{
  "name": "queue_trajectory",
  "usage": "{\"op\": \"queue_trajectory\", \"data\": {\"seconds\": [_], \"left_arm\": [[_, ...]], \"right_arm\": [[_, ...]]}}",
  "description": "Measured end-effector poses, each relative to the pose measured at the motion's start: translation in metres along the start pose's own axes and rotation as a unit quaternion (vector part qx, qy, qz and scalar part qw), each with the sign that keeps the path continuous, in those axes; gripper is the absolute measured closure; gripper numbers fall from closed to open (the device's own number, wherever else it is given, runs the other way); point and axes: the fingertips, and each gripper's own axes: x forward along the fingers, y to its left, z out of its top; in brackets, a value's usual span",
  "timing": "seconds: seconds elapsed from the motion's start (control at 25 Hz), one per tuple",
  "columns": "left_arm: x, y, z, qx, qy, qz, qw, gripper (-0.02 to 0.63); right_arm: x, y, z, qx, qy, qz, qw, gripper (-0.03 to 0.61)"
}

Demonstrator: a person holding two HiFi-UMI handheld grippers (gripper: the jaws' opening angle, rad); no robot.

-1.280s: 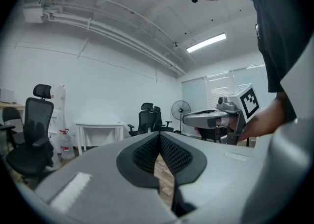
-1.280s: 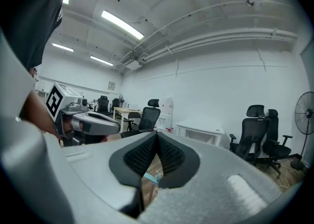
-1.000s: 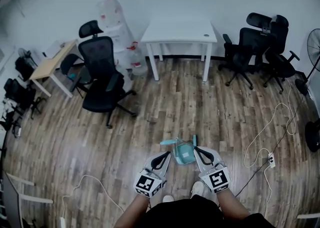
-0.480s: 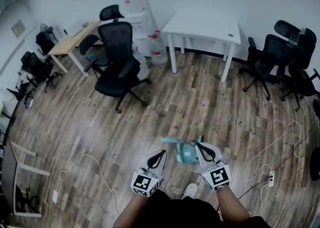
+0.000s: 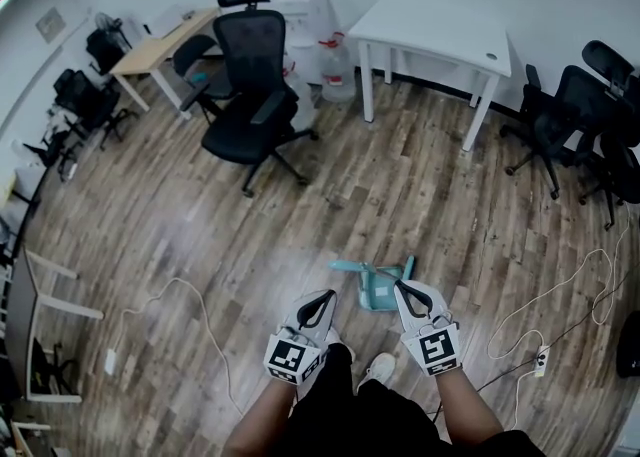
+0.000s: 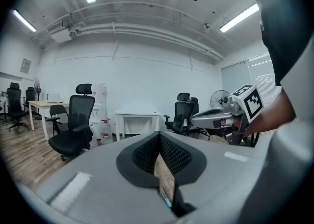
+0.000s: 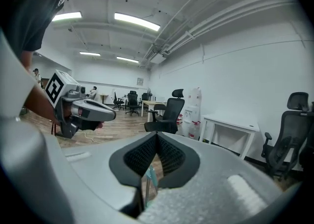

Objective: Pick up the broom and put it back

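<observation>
Broom [image 5: 372,287] on floor — between left tongs [image 5: 327,298] and right tongs [image 5: 399,286], nearer right — both tongs closed.

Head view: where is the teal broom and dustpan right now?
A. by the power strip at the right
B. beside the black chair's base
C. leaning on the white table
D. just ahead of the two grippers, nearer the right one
D: the teal broom and dustpan shows just past the tips of the left gripper and the right gripper, closer to the right one, well short of the white table and the black chair.
</observation>
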Motion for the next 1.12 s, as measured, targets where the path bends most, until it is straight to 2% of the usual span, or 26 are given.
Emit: {"op": "queue_trajectory", "data": {"seconds": [0.2,0.6,0.64,1.12], "left_arm": [[0.005,0.018,-0.011,-0.013,0.012,0.015,0.9997,0.594],[0.017,0.039,-0.049,-0.037,0.037,0.014,0.9985,0.594],[0.017,0.041,-0.054,-0.039,0.039,0.014,0.9984,0.594],[0.012,0.066,-0.094,-0.07,0.085,0.023,0.9936,0.594]], "right_arm": [[0.015,0.006,-0.012,0.001,0.015,0.005,1.0,0.575],[0.046,0.012,-0.053,-0.002,0.062,0.018,0.998,0.574],[0.05,0.015,-0.059,-0.004,0.07,0.025,0.997,0.55],[0.104,0.029,-0.141,-0.03,0.17,0.054,0.983,0.461]]}}
